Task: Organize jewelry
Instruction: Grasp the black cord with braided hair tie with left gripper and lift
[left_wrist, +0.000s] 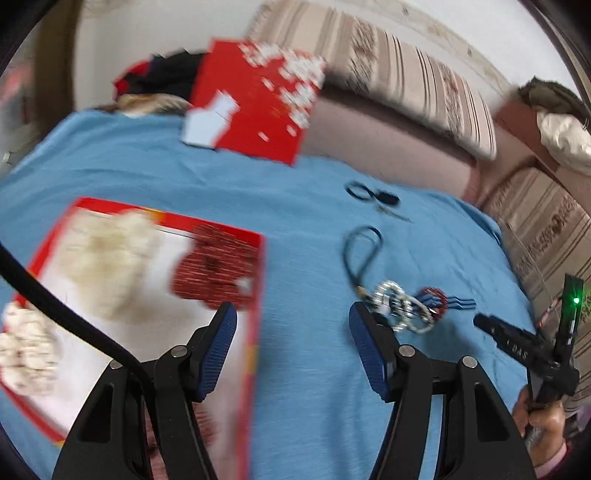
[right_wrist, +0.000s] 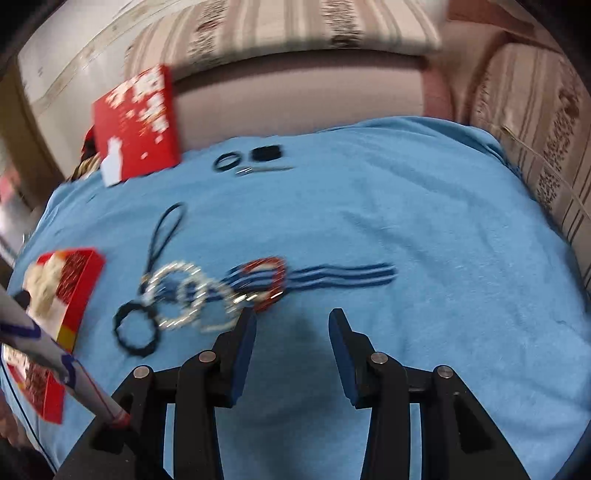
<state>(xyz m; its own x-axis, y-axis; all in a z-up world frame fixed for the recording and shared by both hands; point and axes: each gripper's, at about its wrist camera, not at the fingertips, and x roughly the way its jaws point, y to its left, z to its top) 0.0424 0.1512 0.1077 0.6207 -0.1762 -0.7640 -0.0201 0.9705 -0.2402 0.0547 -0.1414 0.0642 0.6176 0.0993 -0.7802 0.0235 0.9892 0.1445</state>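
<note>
The left gripper hangs low over the blue cloth, its jaws spread wide with nothing between them; its left finger overlaps the edge of the open red box, which lies at near left and holds pale and red items too blurred to name. The right gripper also hovers wide apart and empty, tilted down toward the cloth. Just beyond its left finger lies the jewelry: silver bangles, a red bracelet, a black bracelet and a dark cord loop. Far left, the red lid stands tilted.
</note>
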